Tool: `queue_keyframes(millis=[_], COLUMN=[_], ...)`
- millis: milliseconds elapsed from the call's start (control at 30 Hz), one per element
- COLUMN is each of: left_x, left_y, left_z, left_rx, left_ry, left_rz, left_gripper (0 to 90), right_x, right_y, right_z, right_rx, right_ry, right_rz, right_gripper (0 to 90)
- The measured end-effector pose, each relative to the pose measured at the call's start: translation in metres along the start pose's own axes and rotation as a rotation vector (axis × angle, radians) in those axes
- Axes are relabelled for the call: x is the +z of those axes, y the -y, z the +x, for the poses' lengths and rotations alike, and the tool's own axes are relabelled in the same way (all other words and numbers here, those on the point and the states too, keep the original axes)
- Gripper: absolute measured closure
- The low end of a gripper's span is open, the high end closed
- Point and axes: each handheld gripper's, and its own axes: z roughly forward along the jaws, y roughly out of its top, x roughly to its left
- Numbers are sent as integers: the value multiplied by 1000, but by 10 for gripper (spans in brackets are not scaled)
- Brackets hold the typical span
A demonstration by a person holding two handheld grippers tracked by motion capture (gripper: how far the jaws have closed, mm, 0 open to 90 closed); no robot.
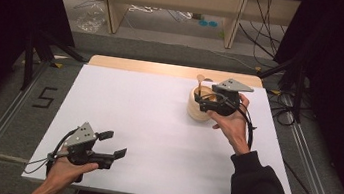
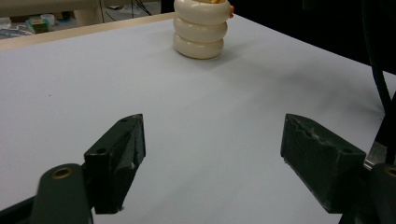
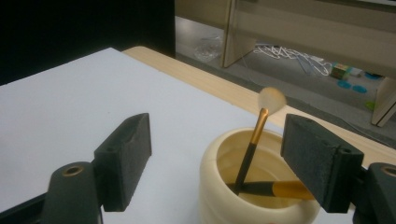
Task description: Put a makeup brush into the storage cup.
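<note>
While my right gripper (image 1: 208, 101) hovers with jaws apart over the cream ribbed holder (image 3: 254, 186) at the far right of the white worktop (image 1: 157, 120), I judge the step in hand to be picking out or settling a makeup brush (image 3: 254, 137). One brush leans upright inside; another (image 3: 280, 189) lies across within. Next I would need to centre the jaws on the upright handle. My left gripper (image 1: 112, 144) rests wide open, well apart, nothing obstructing.
</note>
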Motion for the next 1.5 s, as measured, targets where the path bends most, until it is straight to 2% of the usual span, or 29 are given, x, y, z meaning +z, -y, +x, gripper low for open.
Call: queue_keyframes(millis=[67,133,200,233,267,367,667,767,833,900,1500], left_x=[0,0,0,0,0,0,-1,-1,-1,-1,-1], left_y=[0,0,0,0,0,0,-1,-1,-1,-1,-1], left_z=[0,0,0,0,0,0,0,0,1,0,0], left_rx=[-1,-1,-2,12,1,1,-8,-8,13,-6,-7], left_ry=[-1,0,0,1,-3,1,-4,-8,-2,-8,-9], left_rz=[-1,-1,0,0,0,-6,-11,-12,-14,-16,-22], left_gripper=[217,215,214,212,210,205,184,183,183,183,183], right_x=[-3,-8,-11,-13,-15,-20,-31,-35,-38,-41,-64], right_y=[2,4,6,7,8,11,17,19,22,25,61], right_z=[3,6,9,11,13,18,32,36,40,43,61], right_rx=[20,10,8,9,10,5,5,18,13,12,29], right_ry=[-9,-18,-21,-22,-22,-41,-55,-71,-82,-92,-112], right_rz=[-11,3,-6,1,-1,-19,-34,-66,-54,-51,-23], right_gripper=[230,207,190,177,166,161,161,161,161,161,161])
